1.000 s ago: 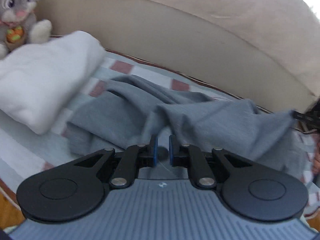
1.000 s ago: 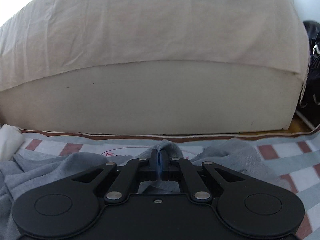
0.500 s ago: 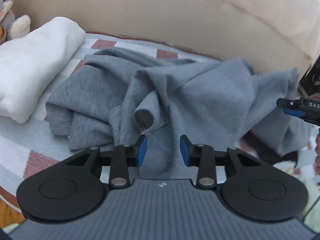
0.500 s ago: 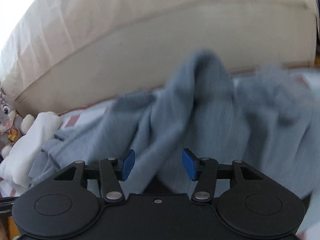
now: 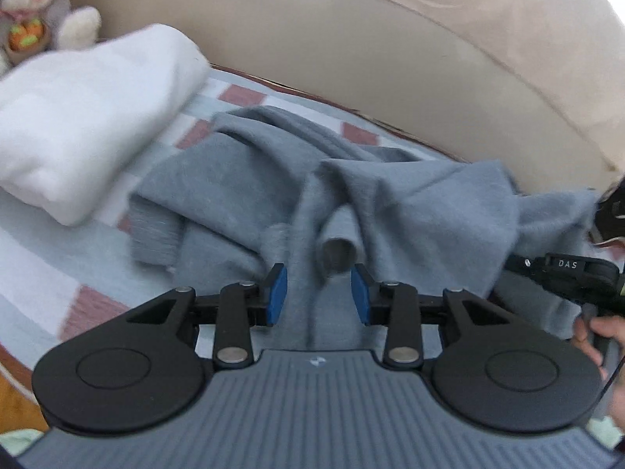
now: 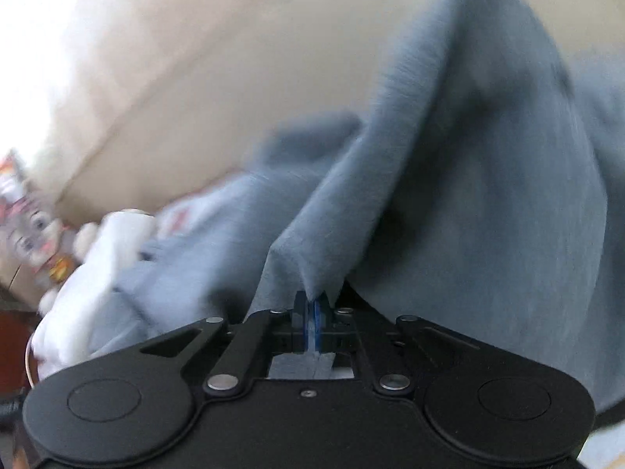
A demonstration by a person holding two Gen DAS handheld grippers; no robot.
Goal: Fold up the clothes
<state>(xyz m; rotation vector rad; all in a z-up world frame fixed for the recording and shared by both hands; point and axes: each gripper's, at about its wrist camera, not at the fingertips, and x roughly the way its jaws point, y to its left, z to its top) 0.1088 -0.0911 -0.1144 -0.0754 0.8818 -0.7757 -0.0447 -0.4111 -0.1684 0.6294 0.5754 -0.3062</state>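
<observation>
A crumpled grey garment [image 5: 410, 203] lies on a checked blanket [image 5: 47, 265]. My left gripper [image 5: 318, 277] stands open just above it. A rolled grey cuff [image 5: 340, 250] and a fold of cloth sit between its blue pads [image 5: 278, 293], which do not press on them. My right gripper [image 6: 312, 305] is shut on a pinched fold of the grey garment [image 6: 488, 195], which rises in a blurred ridge ahead of it. In the left wrist view the right gripper's black body [image 5: 566, 269] reaches in at the garment's right edge, with a hand [image 5: 597, 332] behind it.
A folded white cloth [image 5: 86, 117] lies left of the garment, also blurred in the right wrist view [image 6: 97, 273]. A grey plush toy [image 5: 31, 11] sits behind it. A beige upholstered base [image 5: 390, 58] walls off the far side. Wooden floor [image 5: 11, 394] shows lower left.
My left gripper opened and let the grey cloth drop, then sank a little. My right gripper opened, swung left and down, and shut again on a fold of the garment.
</observation>
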